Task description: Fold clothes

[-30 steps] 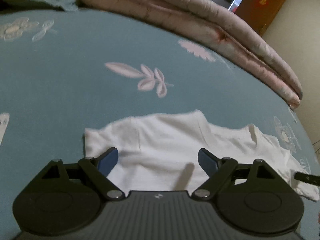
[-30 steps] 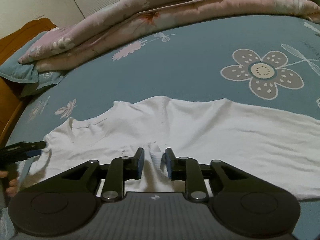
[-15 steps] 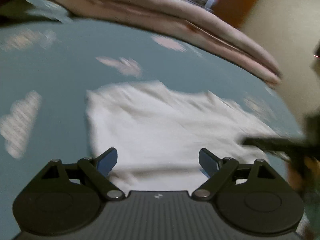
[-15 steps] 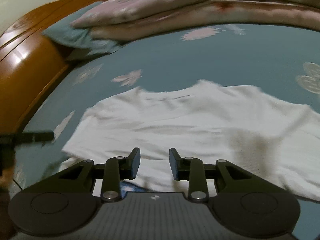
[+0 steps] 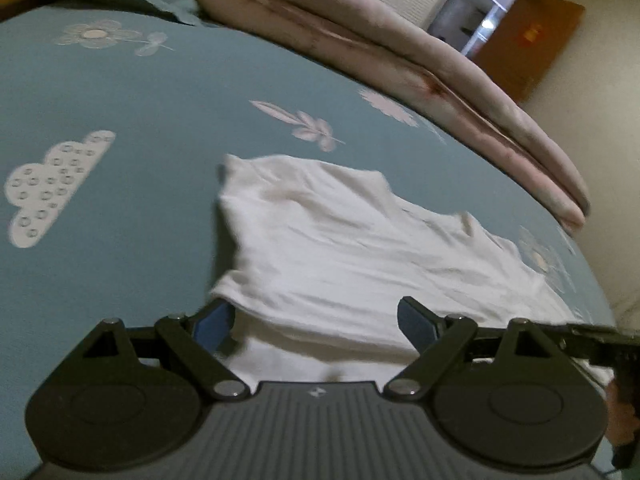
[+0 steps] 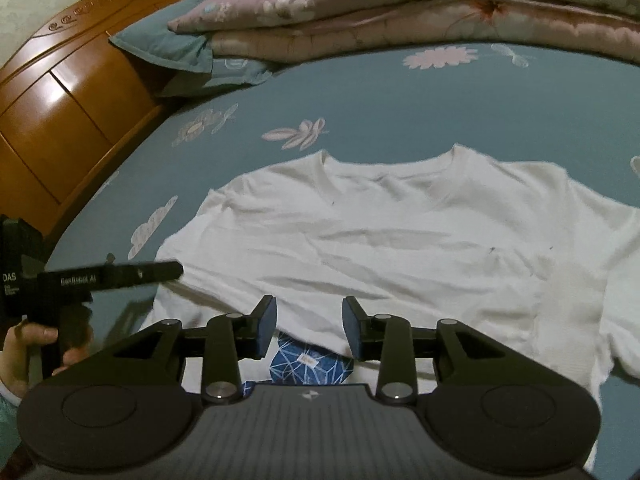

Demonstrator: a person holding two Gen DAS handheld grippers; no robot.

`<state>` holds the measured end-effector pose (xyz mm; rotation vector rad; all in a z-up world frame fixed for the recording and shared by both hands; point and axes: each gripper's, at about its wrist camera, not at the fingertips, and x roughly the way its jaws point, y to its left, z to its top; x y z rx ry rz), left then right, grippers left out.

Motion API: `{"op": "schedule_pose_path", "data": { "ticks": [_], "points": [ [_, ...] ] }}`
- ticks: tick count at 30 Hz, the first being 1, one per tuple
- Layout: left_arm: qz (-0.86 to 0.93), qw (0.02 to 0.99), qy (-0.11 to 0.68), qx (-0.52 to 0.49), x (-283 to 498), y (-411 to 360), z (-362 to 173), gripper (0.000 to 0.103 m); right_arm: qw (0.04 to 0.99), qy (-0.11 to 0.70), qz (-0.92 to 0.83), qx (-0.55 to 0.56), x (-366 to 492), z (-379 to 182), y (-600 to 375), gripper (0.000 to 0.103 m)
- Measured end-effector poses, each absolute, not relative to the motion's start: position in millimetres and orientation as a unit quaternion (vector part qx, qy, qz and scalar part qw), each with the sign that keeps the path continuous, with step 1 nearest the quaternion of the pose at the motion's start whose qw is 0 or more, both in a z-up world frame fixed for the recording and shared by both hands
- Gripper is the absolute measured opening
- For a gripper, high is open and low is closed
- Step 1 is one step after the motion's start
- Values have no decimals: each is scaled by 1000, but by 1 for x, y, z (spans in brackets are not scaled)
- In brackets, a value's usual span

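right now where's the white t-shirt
The white t-shirt lies spread on the blue floral bedsheet, filling the middle of both wrist views just ahead of the jaws, with the folded pink quilt beyond it at the far edge of the bed.

1. A bed with a teal sheet printed with pale flowers, leaves and clouds fills both views.
2. A folded pink floral quilt lies along its far edge, partly over a teal pillow.
3. A glossy wooden headboard stands at the left.
4. An orange-brown door meets a cream wall.
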<state>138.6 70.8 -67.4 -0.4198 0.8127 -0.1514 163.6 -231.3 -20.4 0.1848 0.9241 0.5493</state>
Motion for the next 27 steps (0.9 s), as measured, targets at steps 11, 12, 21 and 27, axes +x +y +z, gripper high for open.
{"op": "schedule_pose_path", "data": {
  "ticks": [11, 12, 21, 27],
  "points": [
    [-123, 897, 387, -173, 115, 64, -43, 89, 850, 435, 288, 73, 169, -19, -210, 46],
    [-133, 897, 385, -170, 118, 60, -45, 90, 849, 438, 288, 74, 170, -21, -209, 46],
    [-74, 879, 438, -171, 124, 75, -72, 90, 849, 438, 287, 66, 173, -24, -209, 46],
    [-83, 910, 379, -146, 120, 93, -49, 88, 844, 425, 325, 42, 184, -17, -186, 45]
  ]
}}
